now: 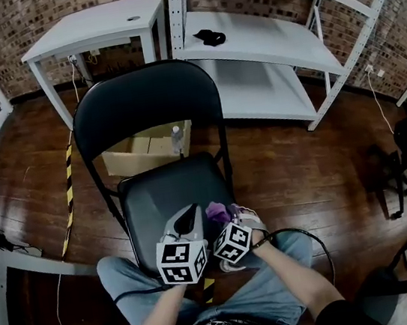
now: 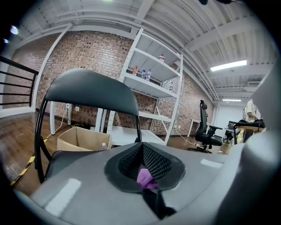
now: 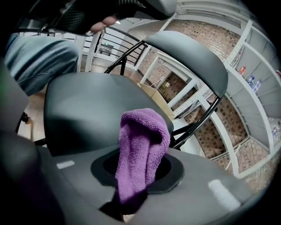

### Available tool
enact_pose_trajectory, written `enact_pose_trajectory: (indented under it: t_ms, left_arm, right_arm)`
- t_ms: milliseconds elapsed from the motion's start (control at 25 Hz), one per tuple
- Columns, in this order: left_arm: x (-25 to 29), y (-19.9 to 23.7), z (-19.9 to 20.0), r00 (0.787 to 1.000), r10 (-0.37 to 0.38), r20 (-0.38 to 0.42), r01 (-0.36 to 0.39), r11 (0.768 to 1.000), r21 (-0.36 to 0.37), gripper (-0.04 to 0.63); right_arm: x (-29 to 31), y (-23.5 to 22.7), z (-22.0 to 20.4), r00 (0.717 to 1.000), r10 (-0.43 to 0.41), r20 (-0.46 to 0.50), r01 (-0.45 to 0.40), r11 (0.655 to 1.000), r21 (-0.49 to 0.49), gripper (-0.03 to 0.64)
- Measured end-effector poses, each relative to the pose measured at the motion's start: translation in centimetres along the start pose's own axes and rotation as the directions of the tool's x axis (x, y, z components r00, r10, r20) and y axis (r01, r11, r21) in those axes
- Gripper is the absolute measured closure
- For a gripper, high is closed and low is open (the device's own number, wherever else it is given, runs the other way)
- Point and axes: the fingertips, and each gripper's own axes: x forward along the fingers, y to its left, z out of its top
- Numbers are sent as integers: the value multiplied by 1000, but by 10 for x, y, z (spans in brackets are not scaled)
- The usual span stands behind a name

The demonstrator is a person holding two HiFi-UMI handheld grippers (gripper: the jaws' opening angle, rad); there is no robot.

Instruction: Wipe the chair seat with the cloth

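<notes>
Right tongs (image 1: 234,216) clamped on purple cloth (image 3: 141,151), held over the front of the black chair seat (image 1: 159,195). Left tongs (image 1: 190,214) closed, pinching a small bit of it.

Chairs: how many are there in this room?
2. A black folding chair stands right in front of the person. A black office chair stands farther back, past the shelves. More may be hidden outside the views.
</notes>
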Motion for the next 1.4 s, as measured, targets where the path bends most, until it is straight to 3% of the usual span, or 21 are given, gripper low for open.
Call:
enact_pose_trajectory:
  t_ms: [360, 640, 1000, 1200, 1400]
  left_arm:
    - [-3, -17, -4, 1000, -23, 1, 23, 1000, 2, 589]
    - [-5, -13, 0, 1000, -13, 10, 13, 1000, 2, 589]
    - [-20, 8, 27, 997, 36, 70, -36, 999, 2, 589]
    - [-40, 34, 50, 986, 103, 133, -106, 994, 14, 589]
    - [-64, 55, 70, 970, 157, 187, -164, 986, 23, 589]
  right_arm:
    - [-38, 51, -19, 995, 101, -20, -102, 995, -21, 526]
    - [-43, 55, -22, 995, 97, -9, -97, 995, 4, 526]
    - [-78, 5, 55, 985, 38, 167, -64, 986, 152, 526]
    - [-109, -24, 114, 951, -7, 309, -68, 971, 231, 526]
    - [-146, -51, 173, 877, -81, 475, -104, 931, 351, 526]
